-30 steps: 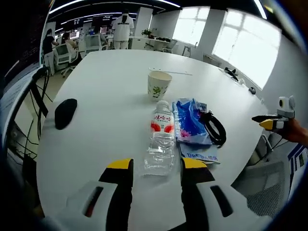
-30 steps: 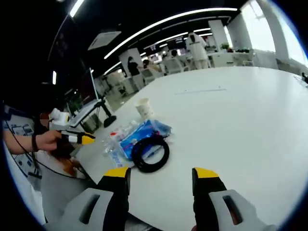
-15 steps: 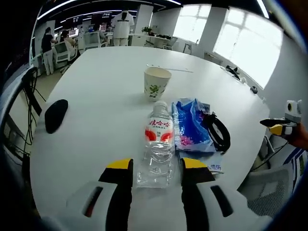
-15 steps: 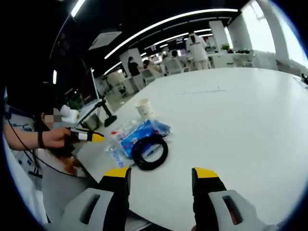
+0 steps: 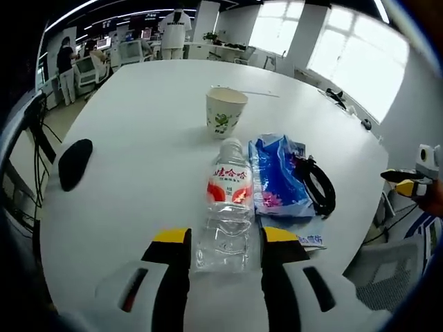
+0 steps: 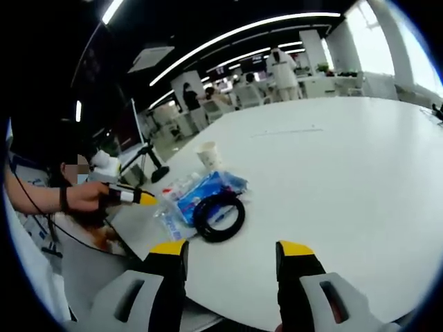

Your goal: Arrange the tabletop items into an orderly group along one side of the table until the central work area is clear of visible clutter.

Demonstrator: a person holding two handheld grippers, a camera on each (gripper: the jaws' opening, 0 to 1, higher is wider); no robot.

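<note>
On the white surface [image 5: 138, 152], I hold my left gripper [image 5: 218, 238] with its fingers apart, the base of a clear water bottle [image 5: 225, 211] lying on its side between the yellow tips. Just beside the bottle lie a blue packet [image 5: 275, 176] and a coiled black cable [image 5: 320, 187]; a paper cup [image 5: 225, 112] stands beyond, a black mouse [image 5: 74, 153] well apart. My right gripper [image 6: 228, 250], fingers apart and holding nothing, hovers near the cable [image 6: 220, 216].
</note>
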